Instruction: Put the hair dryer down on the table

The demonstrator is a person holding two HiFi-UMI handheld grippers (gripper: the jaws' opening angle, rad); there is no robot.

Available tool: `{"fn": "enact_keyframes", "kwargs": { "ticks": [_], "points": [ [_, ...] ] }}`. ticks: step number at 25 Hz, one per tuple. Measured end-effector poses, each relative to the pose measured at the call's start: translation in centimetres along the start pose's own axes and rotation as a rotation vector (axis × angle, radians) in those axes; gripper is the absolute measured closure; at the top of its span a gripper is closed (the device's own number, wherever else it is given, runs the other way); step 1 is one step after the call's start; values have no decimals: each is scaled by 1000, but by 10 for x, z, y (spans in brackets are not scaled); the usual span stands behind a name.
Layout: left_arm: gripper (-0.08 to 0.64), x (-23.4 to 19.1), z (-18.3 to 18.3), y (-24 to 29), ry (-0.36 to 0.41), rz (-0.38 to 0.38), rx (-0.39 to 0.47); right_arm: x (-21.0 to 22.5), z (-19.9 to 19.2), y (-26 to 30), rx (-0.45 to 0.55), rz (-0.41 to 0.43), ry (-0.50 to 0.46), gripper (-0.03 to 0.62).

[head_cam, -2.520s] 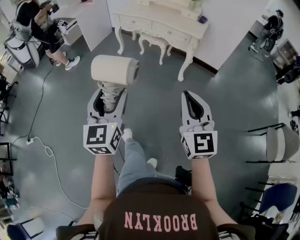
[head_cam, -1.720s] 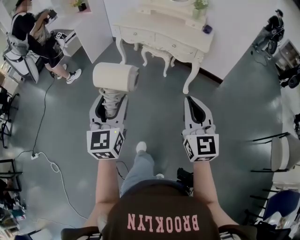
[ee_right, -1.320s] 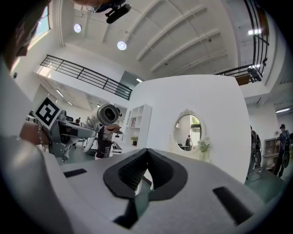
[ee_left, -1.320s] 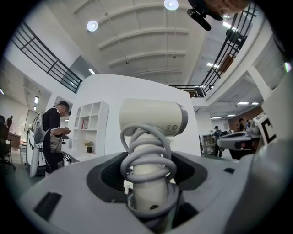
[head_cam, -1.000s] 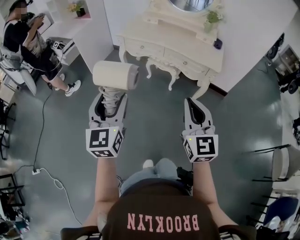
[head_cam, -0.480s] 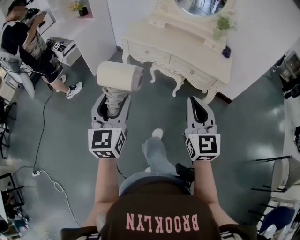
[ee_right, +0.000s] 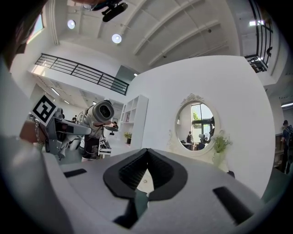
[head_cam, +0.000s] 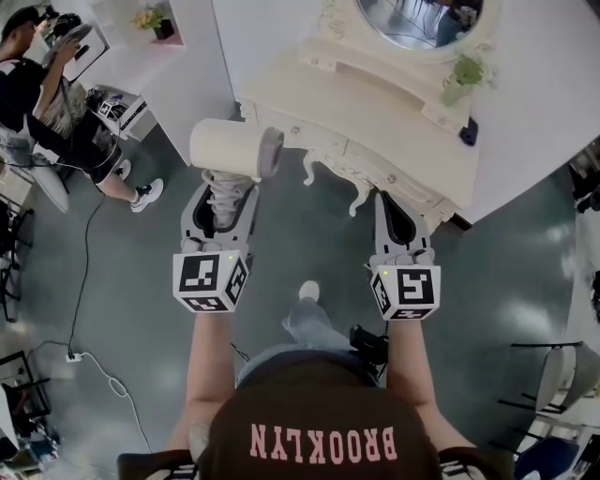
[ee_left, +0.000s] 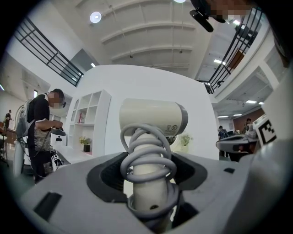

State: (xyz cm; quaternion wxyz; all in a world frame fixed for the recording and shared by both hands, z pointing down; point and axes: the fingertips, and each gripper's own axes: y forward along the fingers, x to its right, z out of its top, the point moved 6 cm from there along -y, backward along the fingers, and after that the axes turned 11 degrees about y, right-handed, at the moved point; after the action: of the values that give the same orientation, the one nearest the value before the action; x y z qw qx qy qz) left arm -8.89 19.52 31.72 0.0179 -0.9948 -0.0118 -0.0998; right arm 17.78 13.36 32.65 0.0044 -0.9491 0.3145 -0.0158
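Observation:
A cream hair dryer [head_cam: 234,150] with its grey cord coiled round the handle stands upright in my left gripper [head_cam: 226,192], barrel pointing right. The left gripper view shows the jaws closed on the corded handle [ee_left: 149,160], the barrel [ee_left: 153,118] above them. My right gripper [head_cam: 386,199] is level with the left, shut, with nothing in it; in its own view the tips meet [ee_right: 146,151] and the hair dryer [ee_right: 98,112] shows at the left. The cream dressing table [head_cam: 394,117] lies just ahead of both grippers, its near edge above the right gripper.
The table carries a round mirror [head_cam: 417,19], a small potted plant [head_cam: 464,75] and a dark small object [head_cam: 469,131]. A white shelf unit [head_cam: 183,52] stands left of it. A person [head_cam: 56,103] stands far left. A cable [head_cam: 89,244] trails over the grey floor.
The dressing table has come nearer and larger in the head view as I walk toward it. Both grippers keep their pose; the left still holds the hair dryer.

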Motion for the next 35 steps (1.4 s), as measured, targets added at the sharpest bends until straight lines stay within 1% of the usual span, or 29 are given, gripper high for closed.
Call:
{"fn": "enact_keyframes", "kwargs": {
  "ticks": [5,9,13,19,27,35],
  "points": [
    [288,-17,-2,76,-27,5,1,34,3,73,4,7,14,594],
    [288,-29,-2,131,-28,18,1,58,6,124,7,16,15,594],
    [288,-41,-3,169,-29,33,2,76,6,159,3,14,19,594],
    [288,-47,-13,210,-30,34,-16,100,-2,192,-14,-10,29,594],
    [288,-66,-30,272,-28,6,-33,124,-16,242,-34,-62,39,594],
    [288,-105,-48,363,-7,-51,-50,139,-20,330,-48,-107,47,594]
  ]
}}
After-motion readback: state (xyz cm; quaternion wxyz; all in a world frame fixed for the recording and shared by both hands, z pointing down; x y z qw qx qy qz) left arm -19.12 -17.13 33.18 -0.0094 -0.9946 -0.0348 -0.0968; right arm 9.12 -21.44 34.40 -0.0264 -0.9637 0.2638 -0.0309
